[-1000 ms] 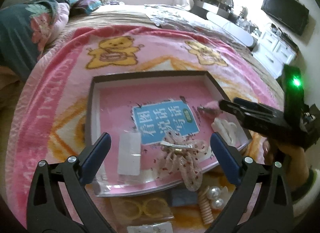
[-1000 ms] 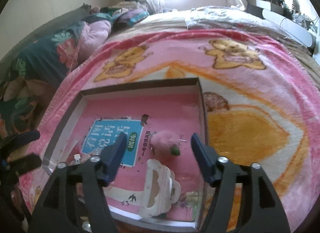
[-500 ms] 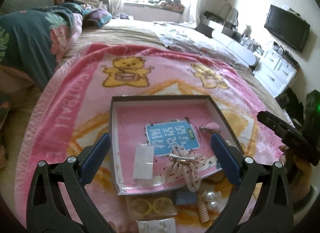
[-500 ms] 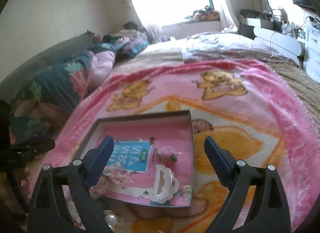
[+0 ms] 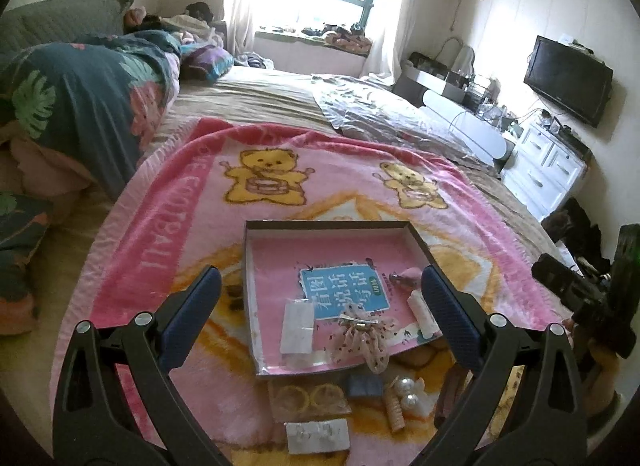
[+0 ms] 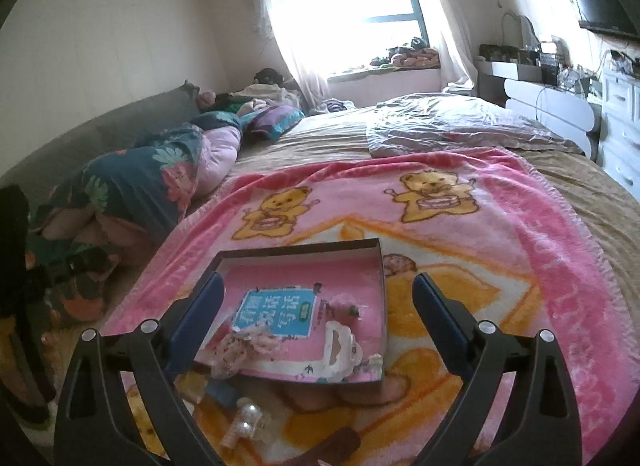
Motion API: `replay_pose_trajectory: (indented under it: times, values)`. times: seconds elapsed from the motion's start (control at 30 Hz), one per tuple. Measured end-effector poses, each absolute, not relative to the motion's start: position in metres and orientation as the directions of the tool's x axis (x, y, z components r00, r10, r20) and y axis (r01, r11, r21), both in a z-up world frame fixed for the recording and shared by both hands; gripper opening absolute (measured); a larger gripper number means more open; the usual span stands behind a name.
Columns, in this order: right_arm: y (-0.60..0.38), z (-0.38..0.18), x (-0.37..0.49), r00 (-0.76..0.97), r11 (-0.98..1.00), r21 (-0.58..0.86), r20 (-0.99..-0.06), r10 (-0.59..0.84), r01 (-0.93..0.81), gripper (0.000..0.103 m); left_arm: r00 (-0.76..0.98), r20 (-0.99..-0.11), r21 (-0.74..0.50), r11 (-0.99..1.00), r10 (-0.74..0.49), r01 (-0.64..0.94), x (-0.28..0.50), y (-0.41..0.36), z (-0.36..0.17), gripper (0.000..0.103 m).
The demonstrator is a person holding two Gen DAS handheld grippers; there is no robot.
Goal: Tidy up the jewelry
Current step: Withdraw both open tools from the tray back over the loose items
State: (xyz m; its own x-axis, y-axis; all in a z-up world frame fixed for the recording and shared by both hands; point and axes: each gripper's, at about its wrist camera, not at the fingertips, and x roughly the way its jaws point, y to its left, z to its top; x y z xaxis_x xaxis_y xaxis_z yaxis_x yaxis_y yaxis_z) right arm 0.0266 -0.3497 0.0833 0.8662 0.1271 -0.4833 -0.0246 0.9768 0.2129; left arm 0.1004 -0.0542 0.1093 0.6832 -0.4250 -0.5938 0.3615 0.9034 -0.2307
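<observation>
A shallow open box with a pink printed floor lies on the pink bear blanket. In it are a lace bow clip, a clear packet, a white cloud-shaped card and a pink fuzzy clip. On the blanket before the box lie pearl pieces, a spiral hair tie, yellow rings in a packet and an earring card. My left gripper and right gripper are both open, empty and raised above the box.
The blanket covers a bed. A floral quilt is heaped at the left, a silvery sheet at the far side. White drawers and a wall television stand to the right.
Both grippers have pulled up and back from the box, so it looks smaller and more of the room shows. The pink fuzzy clip stays in the box.
</observation>
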Motion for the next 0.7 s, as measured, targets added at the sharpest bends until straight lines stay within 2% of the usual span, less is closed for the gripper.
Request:
replay_pose_trajectory:
  times: [0.4,0.7]
  values:
    - [-0.327,0.080,-0.014,0.848,0.978,0.198,-0.506,0.155,-0.061,0.094,0.711,-0.558,-0.229,0.903,-0.428,0.364,0.047,-0.036,0.115,0.094]
    - [-0.315,0.074,-0.039,0.842,0.982,0.172,-0.517,0.154,-0.074,0.094,0.710,-0.586,-0.181,0.917,-0.390,0.355,0.024,-0.037,0.101,0.094]
